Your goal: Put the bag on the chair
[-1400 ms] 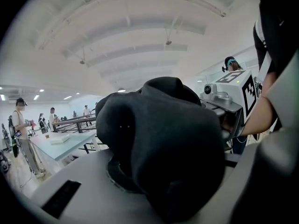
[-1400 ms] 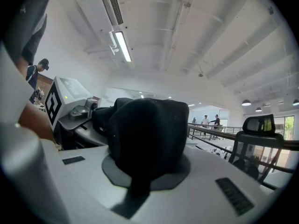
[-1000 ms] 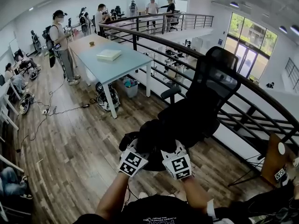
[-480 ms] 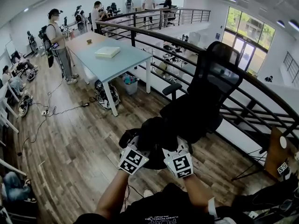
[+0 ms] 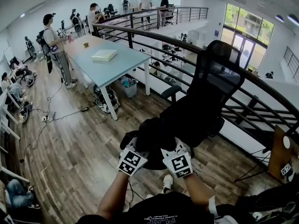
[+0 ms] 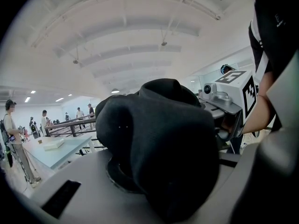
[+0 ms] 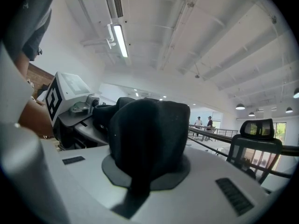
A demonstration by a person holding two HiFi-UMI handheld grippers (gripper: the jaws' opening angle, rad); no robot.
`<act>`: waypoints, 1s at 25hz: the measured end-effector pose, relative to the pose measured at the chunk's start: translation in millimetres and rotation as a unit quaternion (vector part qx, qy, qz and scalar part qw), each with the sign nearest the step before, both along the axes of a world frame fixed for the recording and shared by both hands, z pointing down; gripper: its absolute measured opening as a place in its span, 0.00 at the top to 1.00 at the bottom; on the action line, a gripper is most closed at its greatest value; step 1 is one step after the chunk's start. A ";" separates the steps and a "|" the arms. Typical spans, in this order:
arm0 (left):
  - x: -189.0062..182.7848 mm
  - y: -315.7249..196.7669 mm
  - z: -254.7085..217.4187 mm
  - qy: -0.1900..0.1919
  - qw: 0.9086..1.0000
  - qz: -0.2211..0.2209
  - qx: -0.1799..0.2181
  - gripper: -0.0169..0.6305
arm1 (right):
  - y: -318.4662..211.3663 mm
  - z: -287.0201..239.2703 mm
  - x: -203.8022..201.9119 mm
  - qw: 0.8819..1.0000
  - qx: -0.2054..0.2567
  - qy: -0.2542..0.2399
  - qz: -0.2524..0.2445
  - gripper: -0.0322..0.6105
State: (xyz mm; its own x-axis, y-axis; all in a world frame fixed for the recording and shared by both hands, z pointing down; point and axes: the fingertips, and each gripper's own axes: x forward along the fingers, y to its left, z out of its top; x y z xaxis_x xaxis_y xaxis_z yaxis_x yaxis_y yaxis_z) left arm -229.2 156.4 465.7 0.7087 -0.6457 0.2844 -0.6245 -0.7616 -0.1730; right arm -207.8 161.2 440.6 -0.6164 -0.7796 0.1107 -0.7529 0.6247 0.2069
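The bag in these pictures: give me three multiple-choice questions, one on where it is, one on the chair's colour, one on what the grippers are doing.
1. Where is the bag? A in a box; B held in front of the chair; C on a shelf.
2. What colour is the chair? A red; B white; C black.
3. How are the left gripper and right gripper? A both shut on the bag; B both open; C only one grips.
Answers: B, the head view shows it between the grippers before the seat; C, its back and seat are black; A, each gripper view shows black fabric pinched in its jaws.
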 end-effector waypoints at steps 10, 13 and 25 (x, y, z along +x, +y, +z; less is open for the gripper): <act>19.5 -71.4 8.1 -0.007 1.000 0.001 0.002 0.88 | -70.8 8.1 19.5 1.000 0.001 -0.011 -0.003 0.89; 30.0 -91.8 9.2 -0.006 1.000 0.002 0.000 0.88 | -91.4 9.4 29.8 1.000 0.000 -0.012 -0.003 0.89; 81.1 -163.4 14.4 -0.021 1.000 0.005 0.001 0.88 | -162.6 14.5 79.5 1.000 -0.003 -0.014 -0.013 0.89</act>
State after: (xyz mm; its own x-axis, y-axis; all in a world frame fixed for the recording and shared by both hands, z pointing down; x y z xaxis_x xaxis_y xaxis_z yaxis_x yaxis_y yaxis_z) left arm -148.0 -6.9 480.2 0.7022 -0.6399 0.3122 -0.6096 -0.7669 -0.2007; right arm -128.3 -1.4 455.1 -0.6391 -0.7629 0.0976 -0.7421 0.6450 0.1827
